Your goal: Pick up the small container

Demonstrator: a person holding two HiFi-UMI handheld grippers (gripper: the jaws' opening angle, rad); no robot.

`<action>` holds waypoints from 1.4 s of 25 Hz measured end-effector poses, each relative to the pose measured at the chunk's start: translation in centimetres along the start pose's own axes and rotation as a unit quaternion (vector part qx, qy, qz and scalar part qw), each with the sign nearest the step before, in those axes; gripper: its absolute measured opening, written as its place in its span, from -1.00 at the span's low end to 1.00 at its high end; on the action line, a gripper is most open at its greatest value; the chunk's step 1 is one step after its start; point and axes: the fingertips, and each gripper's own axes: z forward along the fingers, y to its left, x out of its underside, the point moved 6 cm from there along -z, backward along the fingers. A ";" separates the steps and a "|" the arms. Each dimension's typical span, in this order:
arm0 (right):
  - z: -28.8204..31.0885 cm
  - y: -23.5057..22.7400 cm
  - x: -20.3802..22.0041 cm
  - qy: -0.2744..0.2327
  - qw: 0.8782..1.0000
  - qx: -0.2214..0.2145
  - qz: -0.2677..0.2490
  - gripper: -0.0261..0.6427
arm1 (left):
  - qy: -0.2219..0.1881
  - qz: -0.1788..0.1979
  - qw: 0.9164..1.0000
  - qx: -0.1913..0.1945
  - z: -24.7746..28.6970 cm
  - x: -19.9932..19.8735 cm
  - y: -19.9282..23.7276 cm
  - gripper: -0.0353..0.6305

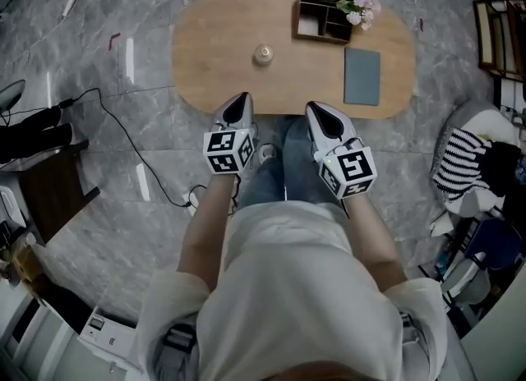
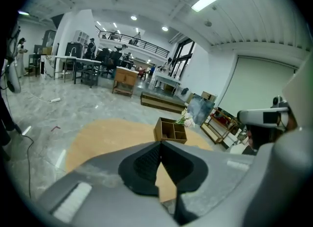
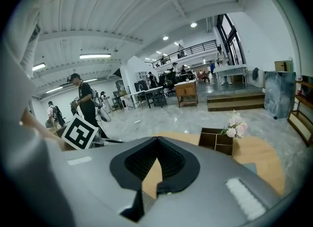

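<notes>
Container [image 1: 263, 55] sits on the table [image 1: 214, 51], about mid-length and just left of centre, standing upright by itself. The box [image 1: 322, 16] with flowers [image 1: 359, 0] is off to its right and further back. The grey pad [image 1: 362, 76] is to its right, nearer the front edge. Nothing touches the container.

Handling, my read only: small, roundish, pale, with what looks like a narrower top. It's too small in the head view to call the material. Likely light and rigid, maybe smooth-walled, so it could slip or tip if nudged from one side. I'd take it across the body, low, below the narrow top, with the jaws level and square to it. Closing force should be modest.

Left gripper [image 1: 239, 102]: jaws pressed together, nothing between them; its own view [image 2: 160, 145] confirms this. Right gripper [image 1: 316, 108]: same, tips meeting and empty [image 3: 157, 140].

Both are held over the person's lap at the near edge of the table, pointing forward. The container is ahead of them, well apart from both, roughly between their lines and a bit closer to the left one's. It doesn't show in either gripper view. Whichever gripper goes has to spread first, then reach forward.
</notes>
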 end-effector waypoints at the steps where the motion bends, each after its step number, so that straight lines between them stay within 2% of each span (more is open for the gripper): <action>1: 0.8 -0.7 0.2 0.006 1.000 0.000 -0.001 -0.93 | 0.004 -0.002 1.000 -0.003 0.9 0.3 0.3 -0.89; 4: 3.0 -2.5 0.8 0.022 1.000 -0.004 -0.007 -0.93 | 0.016 0.001 1.000 -0.001 3.9 1.3 1.2 -0.88; 6: 4.5 -3.4 1.4 0.032 0.999 -0.012 -0.003 -0.93 | 0.026 0.009 1.000 0.010 5.9 2.0 1.6 -0.79; 11: 7.3 -5.2 2.8 0.049 0.998 -0.028 0.012 -0.93 | 0.046 0.022 0.998 0.030 11.2 3.9 2.7 -0.15; 14: 8.7 -6.0 3.6 0.058 0.998 -0.032 0.023 -0.93 | 0.055 0.031 0.998 0.021 13.9 4.9 3.7 -0.03; 26: 12.3 -9.4 6.8 0.081 0.995 -0.041 0.048 -0.93 | 0.093 0.083 0.992 -0.002 22.8 8.8 6.6 0.18; 35: 13.1 -9.9 9.9 0.108 0.990 -0.049 0.077 -0.93 | 0.081 0.115 0.990 -0.009 26.9 9.2 7.2 0.22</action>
